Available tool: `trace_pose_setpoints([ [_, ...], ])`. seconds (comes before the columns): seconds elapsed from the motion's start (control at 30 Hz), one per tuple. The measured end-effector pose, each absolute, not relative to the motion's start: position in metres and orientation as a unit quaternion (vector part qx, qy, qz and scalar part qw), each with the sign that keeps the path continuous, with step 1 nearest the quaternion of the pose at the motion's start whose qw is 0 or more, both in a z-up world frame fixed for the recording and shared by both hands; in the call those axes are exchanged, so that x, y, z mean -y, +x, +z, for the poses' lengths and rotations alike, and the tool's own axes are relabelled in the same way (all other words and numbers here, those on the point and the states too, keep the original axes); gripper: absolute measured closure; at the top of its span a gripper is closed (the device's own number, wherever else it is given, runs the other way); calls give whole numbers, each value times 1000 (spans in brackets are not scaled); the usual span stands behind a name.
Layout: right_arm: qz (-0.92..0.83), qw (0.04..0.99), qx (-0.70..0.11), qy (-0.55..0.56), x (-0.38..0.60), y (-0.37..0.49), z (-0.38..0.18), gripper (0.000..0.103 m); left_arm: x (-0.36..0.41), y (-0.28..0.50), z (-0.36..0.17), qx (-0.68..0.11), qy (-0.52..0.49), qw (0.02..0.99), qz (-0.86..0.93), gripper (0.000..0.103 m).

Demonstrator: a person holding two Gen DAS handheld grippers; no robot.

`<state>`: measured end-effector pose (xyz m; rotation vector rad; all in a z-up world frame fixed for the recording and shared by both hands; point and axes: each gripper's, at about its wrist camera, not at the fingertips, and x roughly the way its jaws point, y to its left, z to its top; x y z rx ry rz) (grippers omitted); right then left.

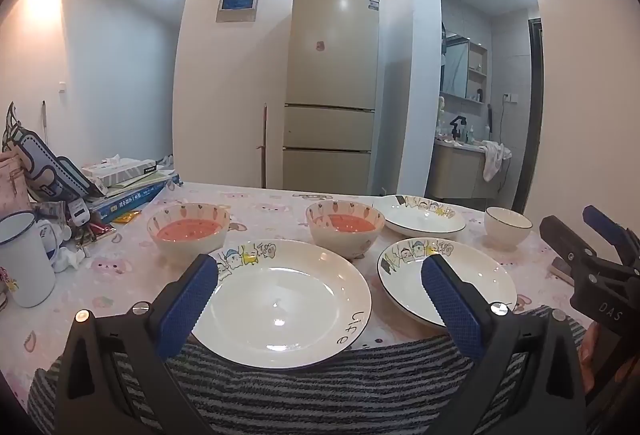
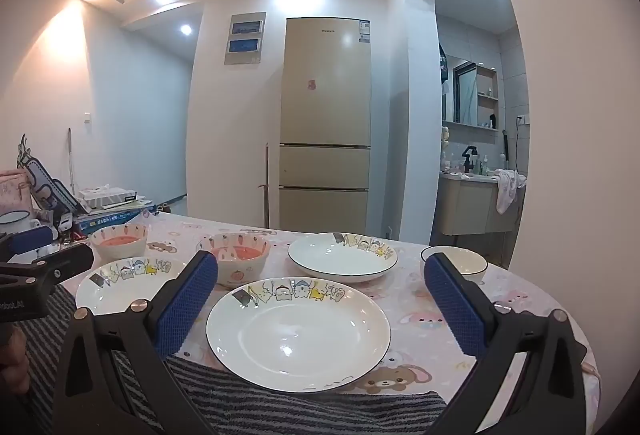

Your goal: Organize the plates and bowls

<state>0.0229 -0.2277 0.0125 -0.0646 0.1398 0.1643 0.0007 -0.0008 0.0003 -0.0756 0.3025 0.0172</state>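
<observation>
My left gripper (image 1: 320, 271) stands open just above a flat white plate with cartoon figures and the word "Life" (image 1: 280, 299); nothing is between its fingers. My right gripper (image 2: 320, 267) is open too, over a deeper cartoon plate (image 2: 298, 327). A third cartoon plate (image 2: 342, 255) lies further back. Two carrot-patterned bowls with orange insides (image 1: 188, 227) (image 1: 344, 225) stand behind the near plates. A small white bowl with a dark rim (image 2: 460, 263) sits at the far right. Each gripper shows at the edge of the other's view.
A striped grey towel (image 1: 320, 395) lies under the near plates at the table's front edge. A white enamel mug (image 1: 24, 259), books and a tissue box (image 1: 120, 171) crowd the left end. The pink tablecloth (image 2: 420, 315) ends close on the right. A fridge (image 1: 332, 95) stands behind.
</observation>
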Motion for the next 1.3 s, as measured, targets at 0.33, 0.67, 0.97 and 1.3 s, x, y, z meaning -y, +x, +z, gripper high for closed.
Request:
trace_pose_setpoints([
  [0.33,81,992,-75,-54,221,30,8,0,5,2,-4,-144,-39,989,9,0],
  [0.67,83,991,-90,-55,222,34,11,0,3,-5,2,-137,-36,990,5,0],
  [0.97,88,991,-89,-54,222,32,11,0,4,-5,2,-137,-38,990,4,0],
  [1.3,62,993,-86,-48,227,34,12,0,10,-4,0,-133,-26,991,13,0],
])
